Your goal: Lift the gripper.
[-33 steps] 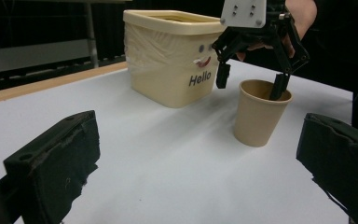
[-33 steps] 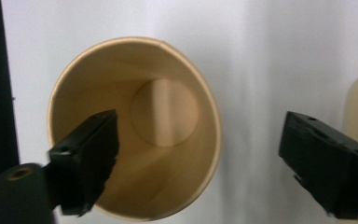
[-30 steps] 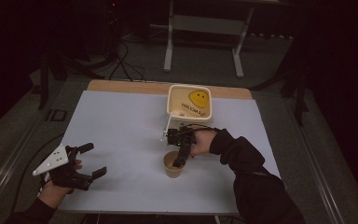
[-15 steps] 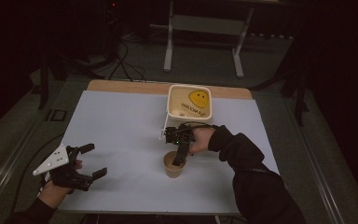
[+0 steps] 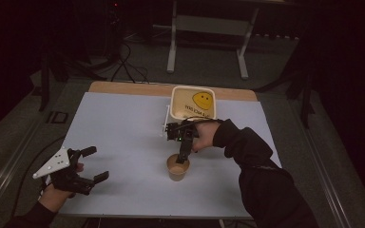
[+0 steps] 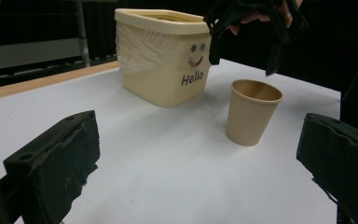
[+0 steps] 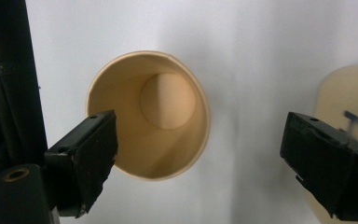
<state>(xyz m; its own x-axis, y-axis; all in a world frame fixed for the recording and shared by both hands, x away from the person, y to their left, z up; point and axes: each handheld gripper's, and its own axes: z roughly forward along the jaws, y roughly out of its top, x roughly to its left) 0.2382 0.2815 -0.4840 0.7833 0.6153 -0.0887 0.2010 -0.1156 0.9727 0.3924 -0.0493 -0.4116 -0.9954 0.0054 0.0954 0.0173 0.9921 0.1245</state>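
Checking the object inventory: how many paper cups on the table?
1. The paper cup stands upright and empty near the table's middle, just on the person's side of the cream tub, under the open right hand-held gripper. None seems hidden, though the tub's inside isn't fully visible.

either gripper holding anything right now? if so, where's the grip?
Nothing held. The right gripper hangs open above the paper cup, jaws clear of its rim. The left gripper is open over bare table.

Dim room, white-topped bench [image 5: 123,133] with a wooden far edge, grey carpet floor [image 5: 142,61] around it, black cables [image 5: 123,57] trailing on the floor, pale metal frame legs [image 5: 173,42] behind, darkness beyond
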